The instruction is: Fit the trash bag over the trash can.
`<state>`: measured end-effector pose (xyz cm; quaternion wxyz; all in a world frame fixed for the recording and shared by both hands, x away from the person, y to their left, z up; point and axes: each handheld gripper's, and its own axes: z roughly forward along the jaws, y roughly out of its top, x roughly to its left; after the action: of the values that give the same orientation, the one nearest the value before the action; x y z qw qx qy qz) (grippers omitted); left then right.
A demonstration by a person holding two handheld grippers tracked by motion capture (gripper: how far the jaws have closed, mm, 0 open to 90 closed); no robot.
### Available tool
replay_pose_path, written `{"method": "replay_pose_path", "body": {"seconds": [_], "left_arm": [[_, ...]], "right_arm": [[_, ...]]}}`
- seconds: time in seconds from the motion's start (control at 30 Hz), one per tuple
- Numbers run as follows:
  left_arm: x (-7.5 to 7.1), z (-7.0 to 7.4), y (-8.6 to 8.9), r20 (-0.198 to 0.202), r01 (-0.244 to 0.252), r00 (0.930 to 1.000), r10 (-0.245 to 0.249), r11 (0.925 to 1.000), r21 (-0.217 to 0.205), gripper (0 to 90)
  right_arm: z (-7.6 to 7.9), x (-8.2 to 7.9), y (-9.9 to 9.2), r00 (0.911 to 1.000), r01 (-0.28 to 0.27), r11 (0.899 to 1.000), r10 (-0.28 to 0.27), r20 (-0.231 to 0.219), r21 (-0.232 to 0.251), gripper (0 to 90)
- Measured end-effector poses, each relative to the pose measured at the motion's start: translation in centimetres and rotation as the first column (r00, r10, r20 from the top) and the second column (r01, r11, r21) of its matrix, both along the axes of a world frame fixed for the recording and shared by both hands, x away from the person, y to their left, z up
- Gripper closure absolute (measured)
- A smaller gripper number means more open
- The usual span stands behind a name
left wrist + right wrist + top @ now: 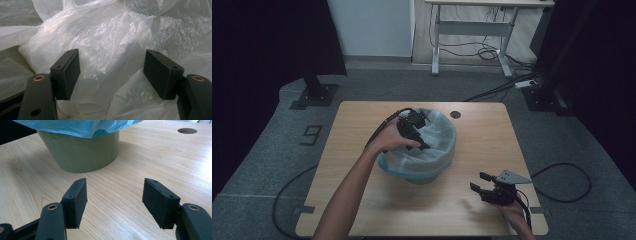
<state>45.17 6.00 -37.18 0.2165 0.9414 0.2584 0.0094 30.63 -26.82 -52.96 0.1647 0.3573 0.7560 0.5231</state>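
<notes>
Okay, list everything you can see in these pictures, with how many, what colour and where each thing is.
bin: one, olive green, middle of the table
bin bag: one, clear with a blue edge, lining the bin and folded over its rim
table: one, light wood, with a round hole near its far edge
desk: one, white frame, far end of the room
cables: several, black, on the grey floor
left gripper: one, black, open, inside the bag
right gripper: one, black, open, near right of the table, facing the bin
forearm: one, the left, reaching in from the bottom
</notes>
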Motion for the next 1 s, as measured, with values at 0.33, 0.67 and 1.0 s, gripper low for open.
{"method": "replay_pose_path", "body": {"seconds": [0.33,0.67,1.0], "left_arm": [[-2.5,2.7,3.4,0.123,-0.024,0.9909,0.055,0.9702,-0.241,28.2],[-6.9,3.8,8.3,0.222,-0.025,0.9669,0.127,0.9110,-0.412,27.5],[-10.7,3.0,12.3,0.272,-0.050,0.9418,0.198,0.8816,-0.469,27.4]], "right_arm": [[0.1,0.0,-0.4,0.9999,0.014,1.000,-0.014,0.006,0.007,35.4],[0.1,0.0,-0.4,0.9998,0.020,1.000,-0.020,0.006,0.002,35.0],[0.1,0.0,-0.5,0.9996,0.027,1.000,-0.027,0.005,0.003,34.8]]}}
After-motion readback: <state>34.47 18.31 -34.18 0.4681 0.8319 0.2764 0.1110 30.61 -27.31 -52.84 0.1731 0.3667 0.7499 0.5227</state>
